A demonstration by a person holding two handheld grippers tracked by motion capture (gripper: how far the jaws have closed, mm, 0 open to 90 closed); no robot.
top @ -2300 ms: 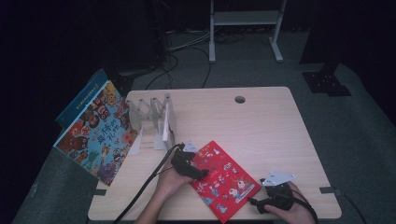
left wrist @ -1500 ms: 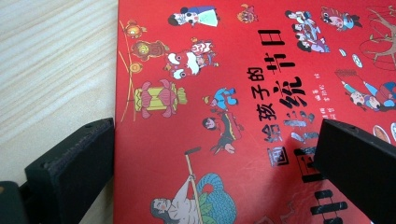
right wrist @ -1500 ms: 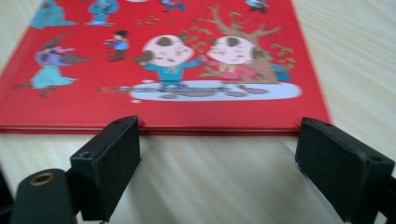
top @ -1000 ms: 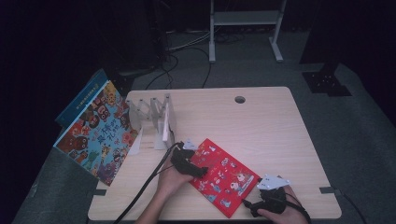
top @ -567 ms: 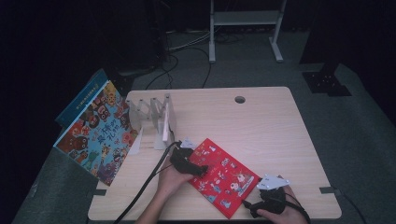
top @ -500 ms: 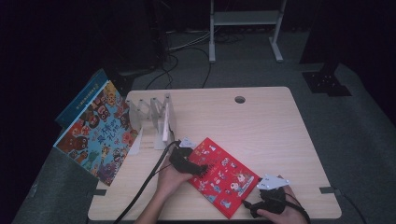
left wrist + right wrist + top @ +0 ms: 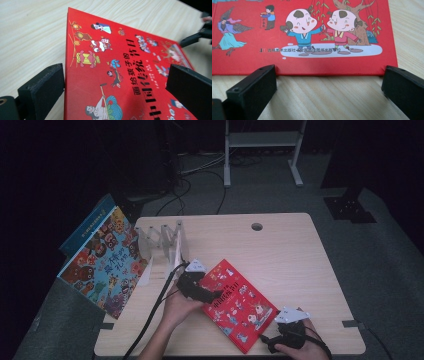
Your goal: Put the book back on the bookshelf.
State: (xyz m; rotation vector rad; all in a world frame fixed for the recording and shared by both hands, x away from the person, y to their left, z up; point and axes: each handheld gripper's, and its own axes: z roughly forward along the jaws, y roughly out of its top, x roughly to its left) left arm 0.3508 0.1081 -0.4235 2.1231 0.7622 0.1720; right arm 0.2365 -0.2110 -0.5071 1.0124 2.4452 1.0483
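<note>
From the high view, a red book (image 7: 238,306) lies flat on the bench (image 7: 280,250) near its front edge, with the left hand-held gripper (image 7: 212,296) at its upper left edge and the right hand-held gripper (image 7: 266,340) at its lower corner.

In the left gripper view, the jaws stand wide apart, straddling the book's (image 7: 120,75) edge, gripping nothing.

In the right gripper view, the jaws gape wide just short of the book's (image 7: 304,37) bottom edge, holding nothing.

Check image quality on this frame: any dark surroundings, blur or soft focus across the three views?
High view: table lit, the room around it nearly black, detail soft. Left gripper view: red book sharp at its near corner, the other gripper at far right blurred. Right gripper view: evenly lit, book cover crisp, the near jaws slightly soft.
</note>
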